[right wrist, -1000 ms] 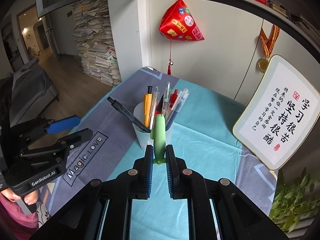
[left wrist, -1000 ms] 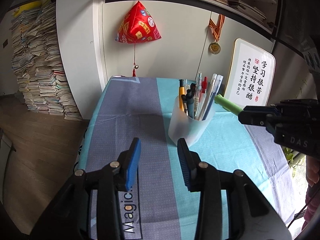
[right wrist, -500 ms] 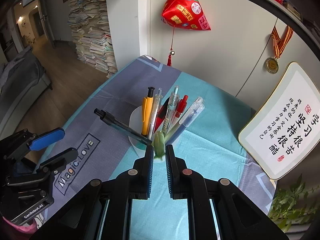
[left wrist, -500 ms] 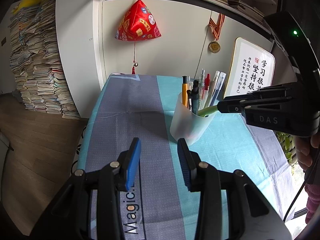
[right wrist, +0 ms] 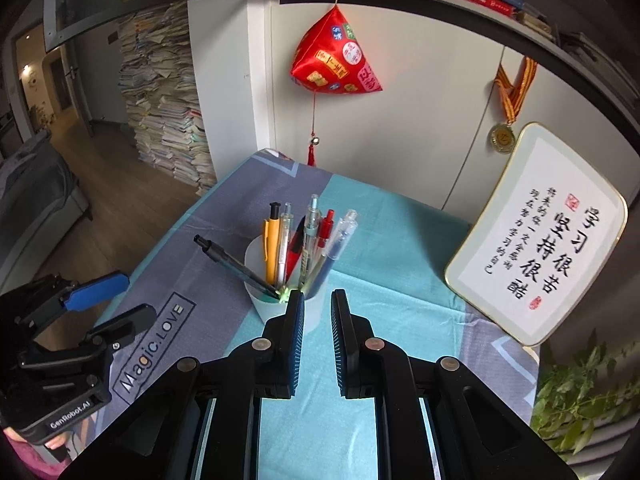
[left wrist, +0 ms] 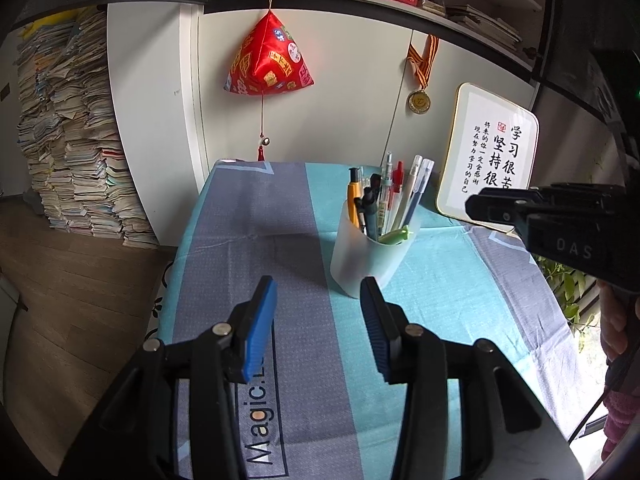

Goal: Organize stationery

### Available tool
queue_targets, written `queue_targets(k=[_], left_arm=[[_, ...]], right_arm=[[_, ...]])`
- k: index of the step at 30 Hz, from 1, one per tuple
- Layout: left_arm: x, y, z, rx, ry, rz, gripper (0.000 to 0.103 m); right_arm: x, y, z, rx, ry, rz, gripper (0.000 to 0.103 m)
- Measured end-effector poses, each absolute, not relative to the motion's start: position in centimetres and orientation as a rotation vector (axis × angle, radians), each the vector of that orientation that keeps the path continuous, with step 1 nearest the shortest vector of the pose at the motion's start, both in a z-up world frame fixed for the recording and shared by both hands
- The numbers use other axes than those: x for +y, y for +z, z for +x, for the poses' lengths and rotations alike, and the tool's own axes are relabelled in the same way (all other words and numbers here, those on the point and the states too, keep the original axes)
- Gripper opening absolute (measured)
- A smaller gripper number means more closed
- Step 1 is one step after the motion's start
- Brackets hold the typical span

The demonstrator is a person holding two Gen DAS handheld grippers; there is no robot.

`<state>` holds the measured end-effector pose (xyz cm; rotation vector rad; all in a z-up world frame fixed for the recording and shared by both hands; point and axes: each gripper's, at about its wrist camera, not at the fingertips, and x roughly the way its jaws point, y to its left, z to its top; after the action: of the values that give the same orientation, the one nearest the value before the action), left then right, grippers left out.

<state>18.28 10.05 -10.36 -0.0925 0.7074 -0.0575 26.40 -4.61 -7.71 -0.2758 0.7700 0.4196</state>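
Note:
A frosted white pen cup (left wrist: 370, 258) stands on the blue-and-grey tablecloth (left wrist: 280, 264) and holds several pens. The light green pen (left wrist: 394, 237) lies inside it, its top at the rim; it also shows in the right wrist view (right wrist: 283, 294). A black pen (right wrist: 234, 265) leans out to the left. My left gripper (left wrist: 318, 320) is open and empty, just in front of the cup. My right gripper (right wrist: 317, 312) is open and empty, just behind the cup (right wrist: 266, 306). It shows at the right in the left wrist view (left wrist: 520, 210).
A framed calligraphy board (right wrist: 538, 236) leans against the wall at the right. A red pyramid ornament (left wrist: 269, 62) and a medal (left wrist: 419, 101) hang on the wall. Book piles (left wrist: 68, 176) stand on the floor left of the table. A green plant (right wrist: 580, 396) is at the right edge.
My right gripper put the green pen into the cup, opened and drew back. The pen dropped down to the rim. My left gripper stayed open in place.

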Motion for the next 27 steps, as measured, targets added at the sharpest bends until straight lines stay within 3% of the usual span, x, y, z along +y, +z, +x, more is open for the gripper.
queue_targets(k=[3,8,12,16,27], left_arm=[[9.2,-9.0,17.3,0.67,-0.057,-0.074,0.054],[7.4,-6.7,15.0,0.615,-0.075,-0.052,0.074],[6.0,-5.3,12.7,0.572,-0.081,-0.044,0.082],[4.8,-4.2,10.8,0.552,-0.095,-0.066,0.084],[1.5,-2.3,4.5,0.515,-0.066,-0.02,0.092]], right_arm=[[-7.1,-6.8,24.0,0.733,0.37,-0.216,0.014],[-10.7,-5.6,19.9,0.69,0.274,-0.121,0.052],[-12.4,-4.2,16.2,0.625,0.19,-0.111,0.057],[-13.9,-3.3,12.1,0.547,0.131,-0.091,0.073],[-16.6,-1.9,3.7,0.483,0.134,-0.04,0.077]])
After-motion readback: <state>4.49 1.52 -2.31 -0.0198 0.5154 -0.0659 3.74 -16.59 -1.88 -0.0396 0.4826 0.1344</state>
